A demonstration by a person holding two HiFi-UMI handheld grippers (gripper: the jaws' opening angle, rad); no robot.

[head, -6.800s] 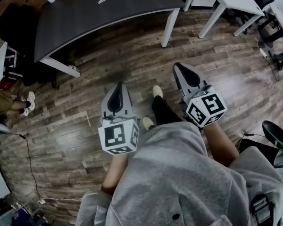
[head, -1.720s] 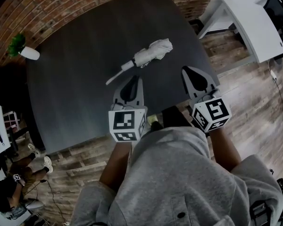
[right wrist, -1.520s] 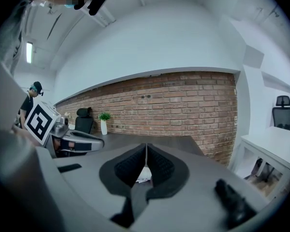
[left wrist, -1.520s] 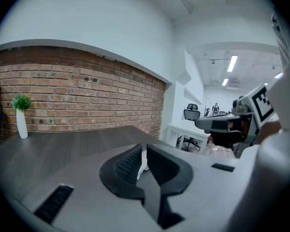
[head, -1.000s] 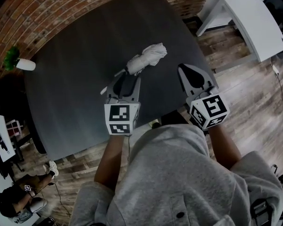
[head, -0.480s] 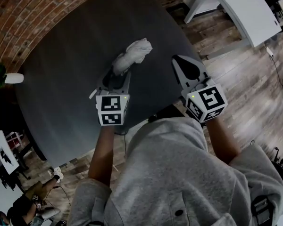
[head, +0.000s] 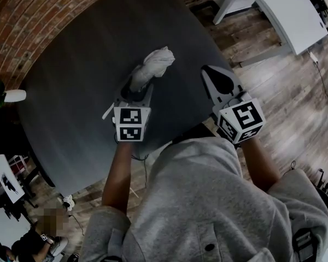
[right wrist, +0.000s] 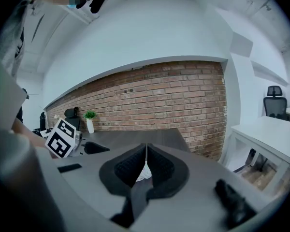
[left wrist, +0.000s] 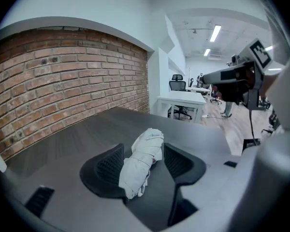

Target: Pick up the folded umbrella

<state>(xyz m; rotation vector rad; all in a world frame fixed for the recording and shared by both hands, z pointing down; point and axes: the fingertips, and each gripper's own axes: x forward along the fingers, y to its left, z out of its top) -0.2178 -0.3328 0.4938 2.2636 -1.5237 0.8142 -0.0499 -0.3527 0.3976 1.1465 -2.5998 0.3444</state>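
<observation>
- Right now my left gripper (head: 136, 89) tilts down over the dark table (head: 82, 59), with its jaws opening and spread on either side of the folded umbrella (left wrist: 141, 166).
- The umbrella, a pale rolled bundle, lies lengthwise on the table in the gap between those jaws. Its far end reaches past the tips and its near end sits deep in the gap.
- I see both pads just beside the fabric, not squeezing it.
- My right gripper (right wrist: 145, 149) hovers well to the right of the left jaws. Its own jaws are pressed together at the tips, with nothing between them.
- Beyond the right jaws stand a brick wall (right wrist: 150, 95) and a small potted plant (right wrist: 90, 120).
</observation>
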